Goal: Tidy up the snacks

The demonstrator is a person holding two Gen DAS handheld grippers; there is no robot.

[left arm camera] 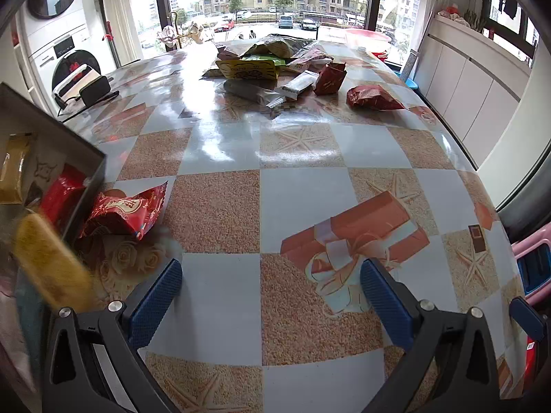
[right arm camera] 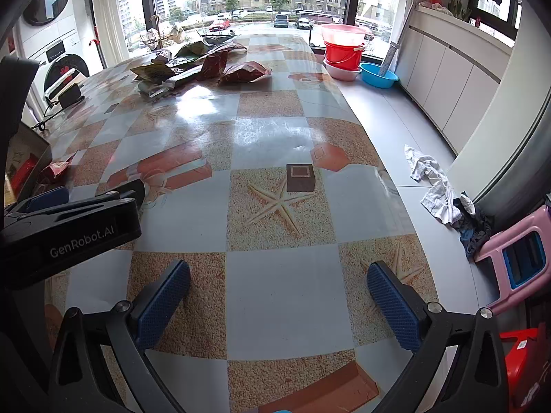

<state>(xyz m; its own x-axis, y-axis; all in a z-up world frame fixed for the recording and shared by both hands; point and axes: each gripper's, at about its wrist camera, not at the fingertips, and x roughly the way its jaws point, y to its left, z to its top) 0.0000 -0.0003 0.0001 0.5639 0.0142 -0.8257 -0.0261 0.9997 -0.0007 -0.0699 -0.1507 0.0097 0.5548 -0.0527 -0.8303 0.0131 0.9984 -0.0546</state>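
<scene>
Across the bench (left arm camera: 303, 206), spread with a checked starfish-print cloth: left gripper (left arm camera: 272, 296) and right gripper (right arm camera: 279, 296) both tilted down over bare cloth, jaws wide, holding nothing. At the far end, a loose heap of snack packets (left arm camera: 272, 65), with a dark red pouch (left arm camera: 373, 98) lying just beside it. On the near left, an open dark box (left arm camera: 51, 158) with packets inside, a red printed snack bag (left arm camera: 125, 211) touching its outer wall.
</scene>
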